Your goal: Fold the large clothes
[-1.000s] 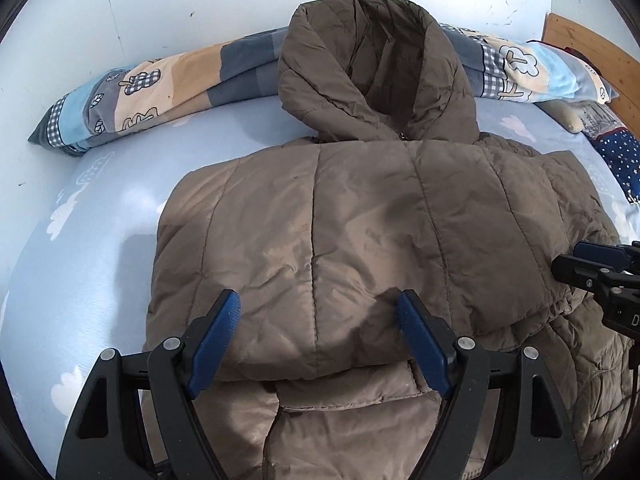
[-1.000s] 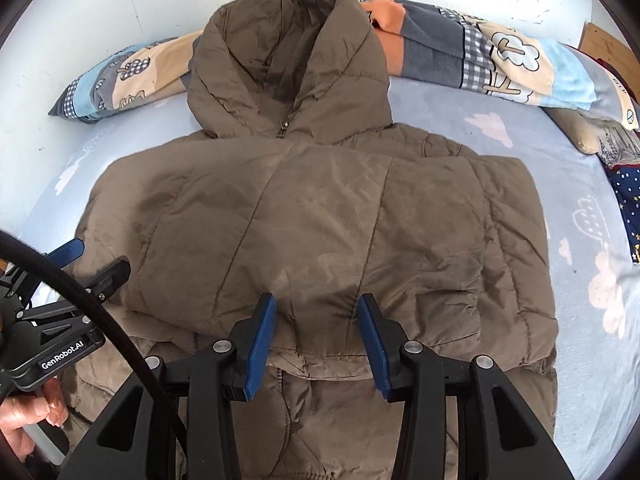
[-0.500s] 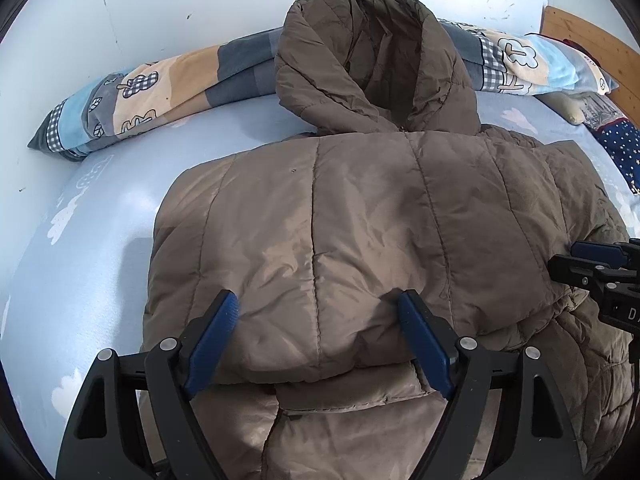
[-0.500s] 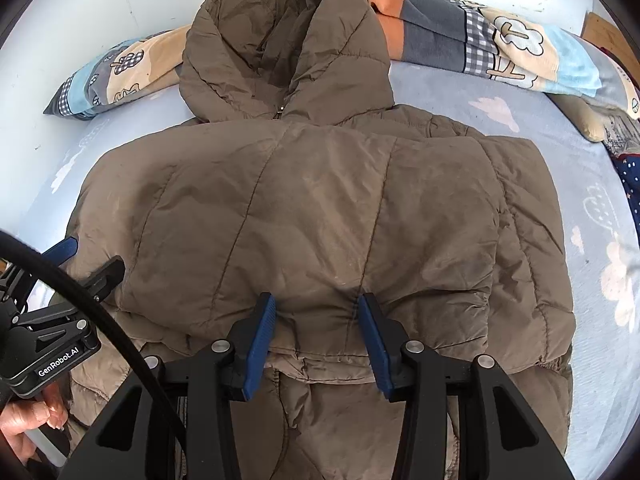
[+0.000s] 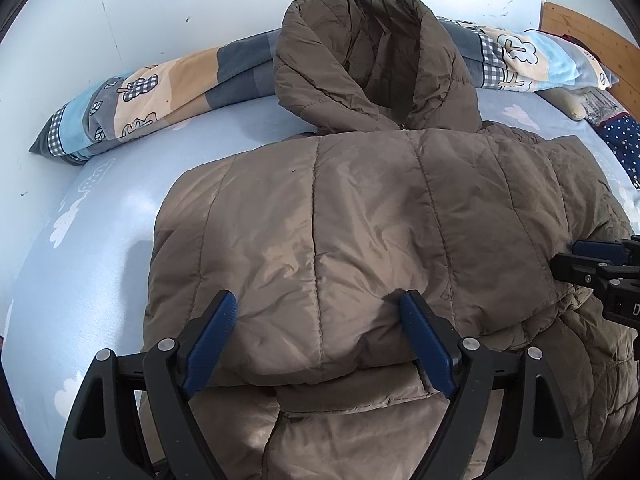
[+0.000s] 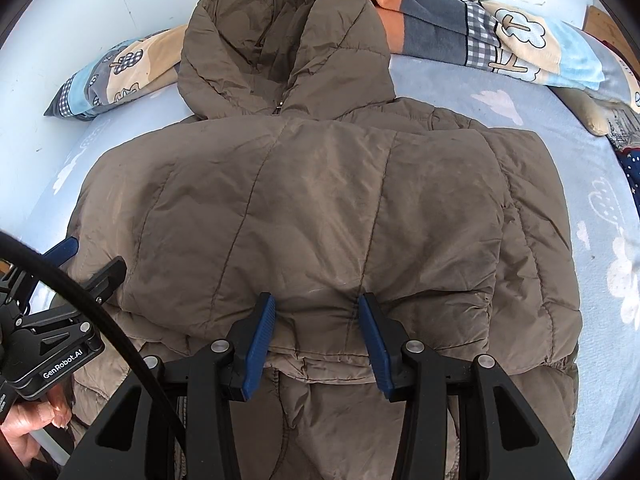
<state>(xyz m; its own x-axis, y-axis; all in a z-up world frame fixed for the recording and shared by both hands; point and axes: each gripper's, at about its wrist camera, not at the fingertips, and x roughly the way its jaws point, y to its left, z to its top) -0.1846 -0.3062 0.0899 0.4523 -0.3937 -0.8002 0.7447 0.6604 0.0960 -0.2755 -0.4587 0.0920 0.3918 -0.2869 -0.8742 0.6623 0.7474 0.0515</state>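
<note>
In the left wrist view the brown jacket [image 5: 360, 248] lies on the blue bed [image 5: 88, 264], its lower part folded up over the body so that a rounded fold edge faces the camera, and the hood [image 5: 372, 68] stands up at the far side against the patchwork blanket [image 5: 160, 92] that runs along the white wall [image 5: 160, 4]. Bare sheet shows to the left of the jacket and in a strip between its left shoulder and the blanket; on the right the jacket runs toward the edge of the picture, with a wooden headboard [image 5: 588, 36] at the far right. The left hand-held gripper [image 5: 316, 320] is released, its blue pads spread wide on either side of the near fold edge and resting against the fabric without pinching it. The right hand-held gripper [image 5: 592, 268] shows at the right edge, at the jacket's right side. In the right wrist view the jacket [image 6: 320, 216] fills the middle of the bed [image 6: 624, 200], with open sheet on its right and a narrower strip on its far left. The right hand-held gripper [image 6: 316, 312] is also released, its pads set apart at the near fold edge, touching the cloth. The left hand-held gripper [image 6: 80, 264] sits at the jacket's near left corner, and a hand [image 6: 28, 428] holds it at the bottom left.
</note>
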